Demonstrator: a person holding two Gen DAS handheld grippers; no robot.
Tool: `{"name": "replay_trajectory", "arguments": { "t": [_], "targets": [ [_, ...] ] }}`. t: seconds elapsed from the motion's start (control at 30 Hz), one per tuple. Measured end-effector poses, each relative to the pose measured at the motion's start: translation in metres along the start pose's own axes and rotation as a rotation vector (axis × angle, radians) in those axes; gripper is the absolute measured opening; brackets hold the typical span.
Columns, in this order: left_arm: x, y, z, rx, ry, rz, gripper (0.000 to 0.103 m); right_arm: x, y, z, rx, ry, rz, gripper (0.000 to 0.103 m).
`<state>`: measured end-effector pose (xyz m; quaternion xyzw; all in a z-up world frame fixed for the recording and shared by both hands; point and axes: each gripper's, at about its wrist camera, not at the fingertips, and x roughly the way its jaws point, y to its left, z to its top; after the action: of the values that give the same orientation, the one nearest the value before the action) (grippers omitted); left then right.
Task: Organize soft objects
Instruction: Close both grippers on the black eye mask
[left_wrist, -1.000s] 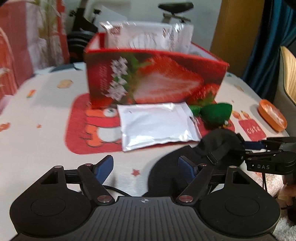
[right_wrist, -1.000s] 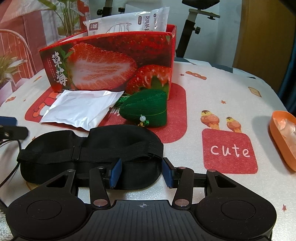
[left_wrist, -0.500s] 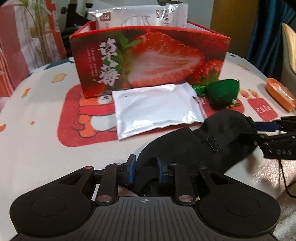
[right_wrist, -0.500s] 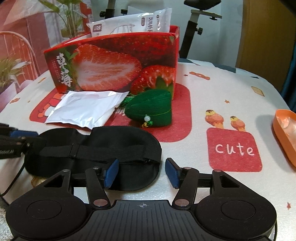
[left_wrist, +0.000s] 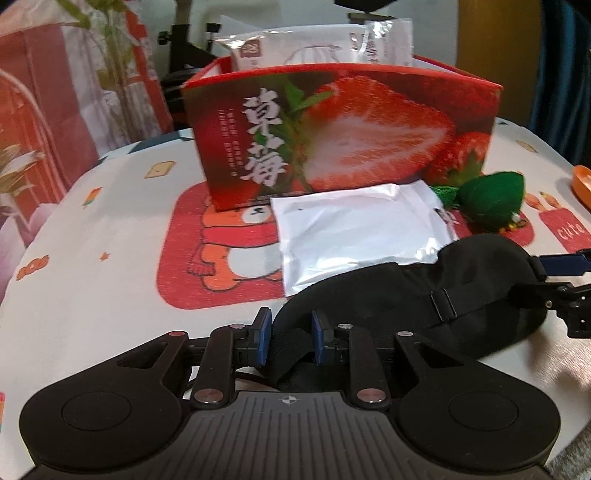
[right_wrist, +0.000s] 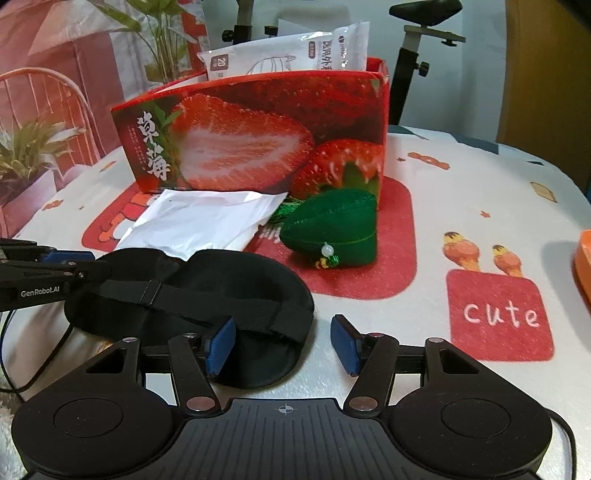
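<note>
My left gripper (left_wrist: 287, 341) had its jaws clamped on the near end of the black eye mask (left_wrist: 424, 295), the blue pads (left_wrist: 263, 341) pinching the fabric and strap between them; they had just been closing, with the mask already between them. My right gripper (right_wrist: 282, 345) had its jaws apart, having just been opening. Its left pad (right_wrist: 221, 345) sat over the mask's other end (right_wrist: 207, 291), while its right pad (right_wrist: 343, 345) stood clear over the bare tablecloth, so nothing was gripped there.

The mask lay flat on the counter (right_wrist: 461, 192), stretched between the two grippers, with its elastic strap across the top. Just behind it lay a white foil pouch (left_wrist: 354, 229), the mask's far edge overlapping the pouch's near edge in the left wrist view. Beside the pouch, toward my right, sat a green stuffed strawberry (right_wrist: 334, 232) with a small bead and bell charm. Behind both stood the red strawberry-printed box (left_wrist: 343, 133), open at the top, with white packets (right_wrist: 291, 55) sticking up out of it. An orange dish (right_wrist: 583, 266) showed at the far right edge of the counter, well apart from the rest.
</note>
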<state>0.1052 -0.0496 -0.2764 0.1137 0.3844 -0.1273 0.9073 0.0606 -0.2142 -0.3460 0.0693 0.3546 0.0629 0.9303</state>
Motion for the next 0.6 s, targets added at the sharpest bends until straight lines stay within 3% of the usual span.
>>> {"name": "replay_trajectory", "arguments": {
  "t": [0.2, 0.33, 0.47, 0.6],
  "targets": [
    [0.0, -0.004, -0.002, -0.015, -0.022, 0.039, 0.026, 0.009, 0.006, 0.006, -0.035, 0.0, 0.007, 0.06],
    [-0.001, -0.004, -0.005, -0.031, -0.035, 0.041, 0.027, 0.012, 0.009, 0.005, -0.033, -0.007, 0.022, 0.072],
    [-0.001, 0.002, -0.007, -0.07, -0.035, 0.022, 0.028, 0.013, 0.012, 0.0, -0.029, -0.01, 0.057, 0.097],
    [-0.001, 0.002, -0.007, -0.075, -0.037, 0.022, 0.028, 0.013, 0.015, -0.001, -0.031, -0.011, 0.052, 0.1]
  ]
}}
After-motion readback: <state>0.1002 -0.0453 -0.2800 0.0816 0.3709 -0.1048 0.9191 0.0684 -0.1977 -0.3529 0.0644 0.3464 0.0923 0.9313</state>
